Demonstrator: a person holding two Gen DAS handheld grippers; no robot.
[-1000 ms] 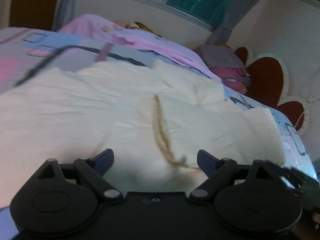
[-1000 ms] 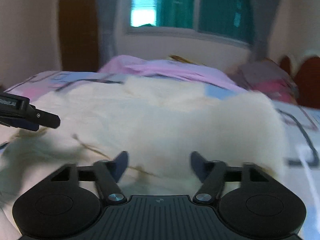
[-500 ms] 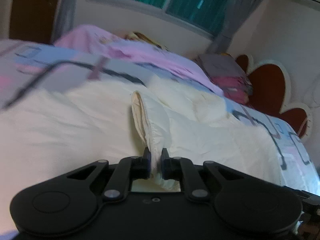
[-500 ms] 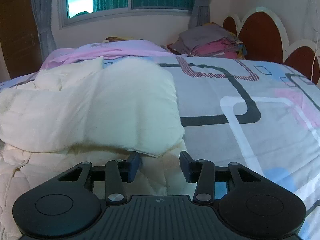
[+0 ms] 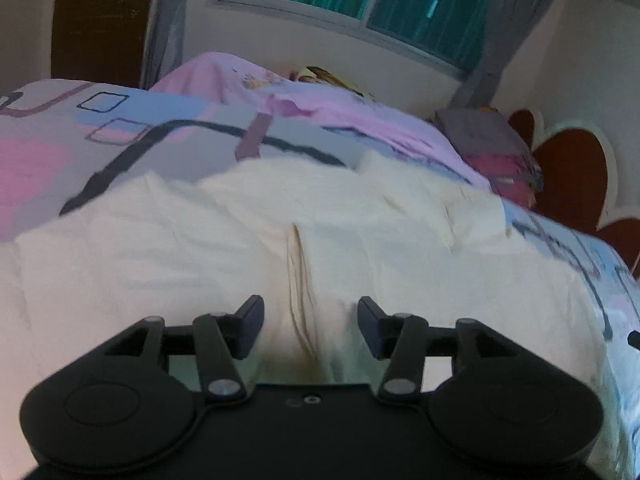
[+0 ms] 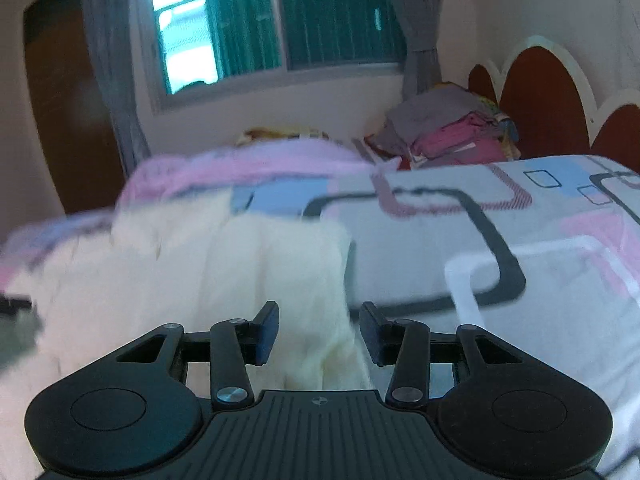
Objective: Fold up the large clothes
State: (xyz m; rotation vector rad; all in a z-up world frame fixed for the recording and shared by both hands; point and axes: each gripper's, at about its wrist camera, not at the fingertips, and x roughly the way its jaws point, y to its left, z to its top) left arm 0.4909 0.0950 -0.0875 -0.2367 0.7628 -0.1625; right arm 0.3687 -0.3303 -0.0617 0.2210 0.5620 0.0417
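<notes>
Lying spread over the patterned bedsheet (image 5: 48, 148), the cream garment (image 5: 160, 248) fills the space right in front of the left gripper (image 5: 311, 322). The jaws of this gripper are opening and stand about half apart. A raised ridge of the cream cloth, with a brownish crease (image 5: 300, 292), runs straight ahead between the two pads, but neither pad presses on it, so the gripper has hold of nothing. Beyond the garment, far ahead, a pink blanket (image 5: 344, 116) lies near the wall under the window (image 5: 360, 4).

The right gripper (image 6: 319, 334) also has its jaws about half apart. The right edge of the cream garment (image 6: 224, 276) hangs down between the pads and looks blurred. The cloth seems close to the left pad, but I cannot tell if it touches; no pad clamps it. To the right of this gripper the bedsheet (image 6: 540, 280) is bare. Far ahead and to the right, a pile of folded clothes (image 6: 452, 132) sits beside the red headboard (image 6: 540, 96).
</notes>
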